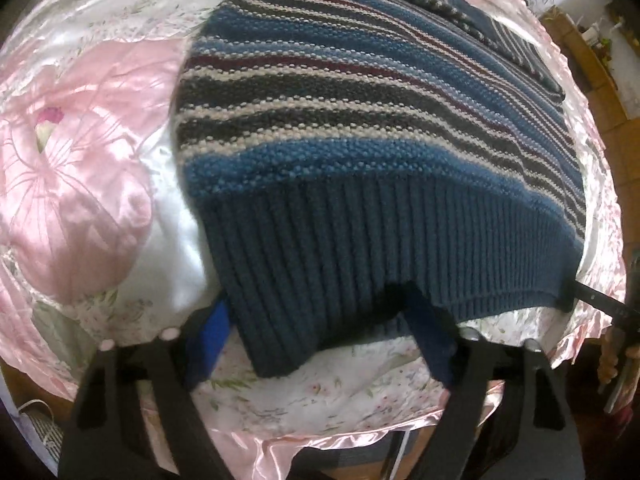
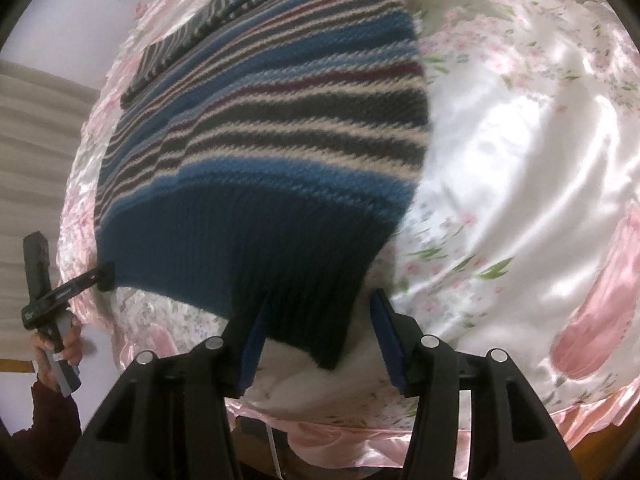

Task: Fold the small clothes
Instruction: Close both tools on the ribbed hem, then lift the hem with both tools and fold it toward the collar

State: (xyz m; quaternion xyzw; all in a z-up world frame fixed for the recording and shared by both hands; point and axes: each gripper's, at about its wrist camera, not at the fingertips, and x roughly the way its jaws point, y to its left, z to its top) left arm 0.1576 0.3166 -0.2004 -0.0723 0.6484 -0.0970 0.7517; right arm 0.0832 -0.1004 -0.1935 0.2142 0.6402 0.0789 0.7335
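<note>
A knitted sweater (image 1: 360,120) with blue, grey, cream and maroon stripes lies spread on a satin floral bedspread (image 1: 80,160), its dark blue ribbed hem (image 1: 360,248) nearest me. My left gripper (image 1: 322,342) is open, and the hem's left corner hangs between its blue pads (image 1: 212,344), draped over the right one. My right gripper (image 2: 320,344) is also open, with the hem's right corner (image 2: 320,320) between its fingers. Each wrist view shows the other gripper's tip at the far hem corner: the right gripper (image 1: 568,300) and the left gripper (image 2: 105,276). A folded sleeve (image 2: 180,52) lies across the sweater's upper part.
The pink and white bedspread (image 2: 520,160) covers the whole surface, with its ruffled edge (image 2: 360,440) just below the grippers. A hand (image 2: 60,348) holds the left gripper's handle. Shelving and a tiled floor (image 1: 600,92) lie beyond the far right edge.
</note>
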